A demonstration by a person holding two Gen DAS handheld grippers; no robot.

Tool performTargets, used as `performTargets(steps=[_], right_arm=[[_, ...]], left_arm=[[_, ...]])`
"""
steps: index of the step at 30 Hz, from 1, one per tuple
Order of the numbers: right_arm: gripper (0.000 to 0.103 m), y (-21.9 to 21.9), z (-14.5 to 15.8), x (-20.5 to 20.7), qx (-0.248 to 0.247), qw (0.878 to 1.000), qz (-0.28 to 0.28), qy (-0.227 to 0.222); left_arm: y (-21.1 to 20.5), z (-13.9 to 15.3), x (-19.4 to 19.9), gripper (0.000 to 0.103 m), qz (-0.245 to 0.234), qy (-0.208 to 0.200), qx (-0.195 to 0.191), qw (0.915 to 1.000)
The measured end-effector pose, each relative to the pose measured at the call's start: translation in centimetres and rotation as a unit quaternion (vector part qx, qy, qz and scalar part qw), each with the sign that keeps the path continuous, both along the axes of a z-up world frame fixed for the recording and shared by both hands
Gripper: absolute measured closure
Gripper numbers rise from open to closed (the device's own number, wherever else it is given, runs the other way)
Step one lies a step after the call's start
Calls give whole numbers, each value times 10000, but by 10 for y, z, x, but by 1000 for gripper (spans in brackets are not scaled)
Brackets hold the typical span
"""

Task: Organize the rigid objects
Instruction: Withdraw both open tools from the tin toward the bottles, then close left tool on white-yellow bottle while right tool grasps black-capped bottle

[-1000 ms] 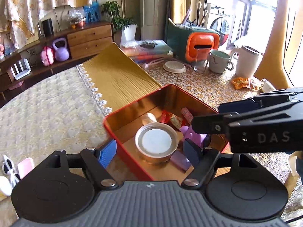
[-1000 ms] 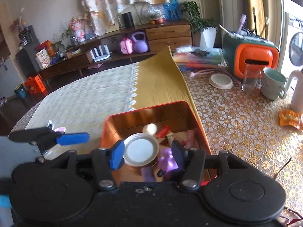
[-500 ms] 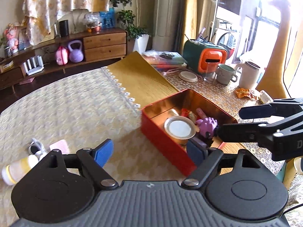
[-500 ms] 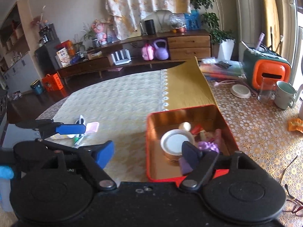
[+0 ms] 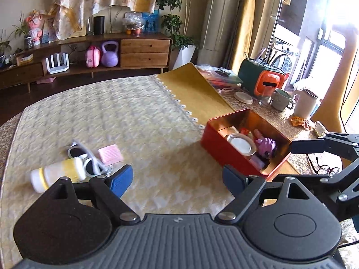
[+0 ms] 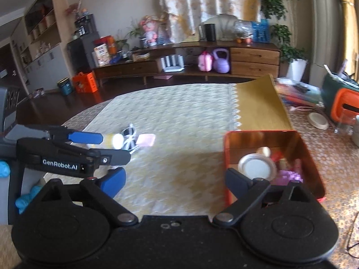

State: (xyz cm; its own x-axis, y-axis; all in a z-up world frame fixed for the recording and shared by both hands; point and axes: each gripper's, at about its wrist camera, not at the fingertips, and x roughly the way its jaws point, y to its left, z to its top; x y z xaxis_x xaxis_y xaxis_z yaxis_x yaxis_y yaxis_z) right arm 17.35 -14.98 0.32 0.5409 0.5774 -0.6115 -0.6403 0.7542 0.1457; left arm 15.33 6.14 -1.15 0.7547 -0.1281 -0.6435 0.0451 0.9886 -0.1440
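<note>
- Now, from the left wrist camera, the left gripper (image 5: 177, 180) hangs over the pale quilted table cover (image 5: 134, 123); its blue-padded jaws have just been opening, stand wide apart and have nothing between them.
- Ahead and to its left, a small cluster lies on the cover: a white bottle with a yellow band (image 5: 57, 173) on its side, white-framed sunglasses (image 5: 86, 160) touching it, and a flat pink card (image 5: 110, 154) just beside the glasses.
- To the right sits the red tin box (image 5: 226, 154), open-topped, with a round metal-rimmed lid (image 5: 241, 144) and a purple spiky toy (image 5: 267, 145) inside among smaller bits I cannot make out.
- One finger of the right gripper (image 5: 314, 146) reaches in from the right edge, near the box's right rim.
- Next, from the right wrist camera, the right gripper (image 6: 175, 180) also hangs above the cover; its jaws have just been opening, are spread very wide and hold nothing.
- The red tin box (image 6: 314, 168) lies to the right, with the round lid (image 6: 257, 168) and purple toy (image 6: 289, 176) in it.
- The left gripper (image 6: 107, 148) comes in from the left, its tips near the bottle (image 6: 113, 140), the sunglasses (image 6: 129, 134) and the pink card (image 6: 145, 139), though blur hides whether they touch.
</note>
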Motion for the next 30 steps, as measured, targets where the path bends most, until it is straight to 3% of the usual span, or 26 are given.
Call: performTargets(steps=[6, 14, 17, 30], right_arm=[[5, 33, -4, -14, -48, 9994, 345, -29], [5, 74, -16, -20, -130, 9978, 643, 40], [5, 88, -21, -21, -165, 9972, 727, 79], [9, 139, -53, -5, -332, 9942, 954, 368]], left_arm=[[34, -7, -15, 16, 178, 129, -59, 9997], [74, -14, -32, 16, 277, 93, 228, 9993], [91, -15, -30, 0, 299, 75, 193, 9993], [152, -44, 15, 0, 297, 271, 201, 9990]])
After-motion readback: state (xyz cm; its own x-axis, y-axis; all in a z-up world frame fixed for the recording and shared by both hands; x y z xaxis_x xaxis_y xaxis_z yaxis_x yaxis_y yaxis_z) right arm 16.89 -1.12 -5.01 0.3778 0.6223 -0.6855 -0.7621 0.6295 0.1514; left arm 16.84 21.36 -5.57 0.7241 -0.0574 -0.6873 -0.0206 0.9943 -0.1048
